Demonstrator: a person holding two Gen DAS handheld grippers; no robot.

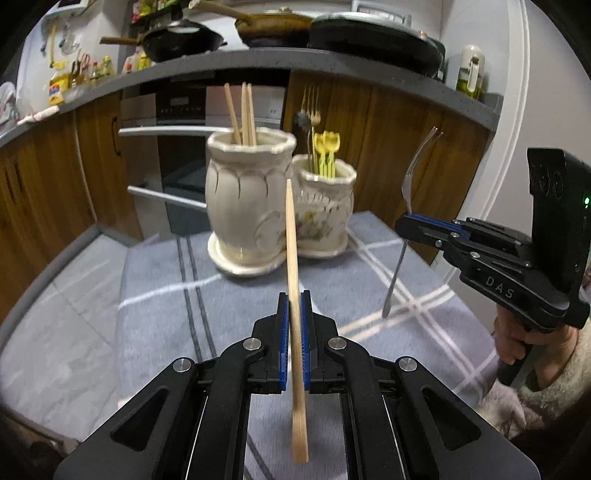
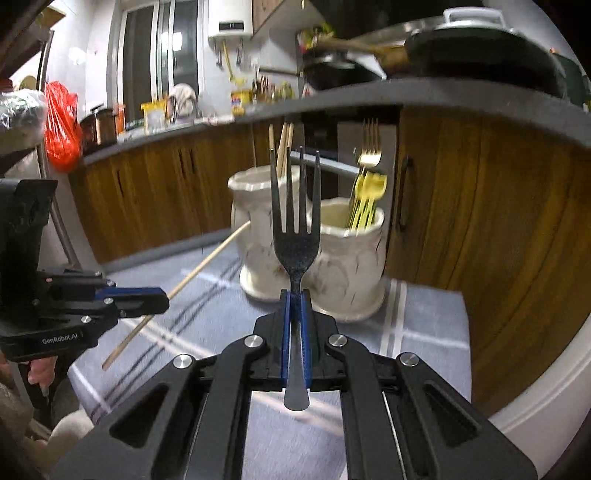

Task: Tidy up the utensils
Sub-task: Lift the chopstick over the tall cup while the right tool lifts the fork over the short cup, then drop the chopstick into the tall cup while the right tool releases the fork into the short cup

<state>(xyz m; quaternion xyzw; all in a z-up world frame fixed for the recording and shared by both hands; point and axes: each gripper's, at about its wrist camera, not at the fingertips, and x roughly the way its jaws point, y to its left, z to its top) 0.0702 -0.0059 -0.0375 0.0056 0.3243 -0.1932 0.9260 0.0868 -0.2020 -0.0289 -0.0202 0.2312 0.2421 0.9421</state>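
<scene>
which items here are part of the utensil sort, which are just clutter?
Job: chopstick in left gripper; fork in right gripper; tall holder with chopsticks; short holder with forks.

Clutter: pans, bottles on counter; red bag.

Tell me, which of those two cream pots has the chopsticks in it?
The taller pot, on the left in both views. Wooden chopsticks stand in it, while the shorter pot joined to its right side holds gold forks and yellow-handled utensils.
</scene>
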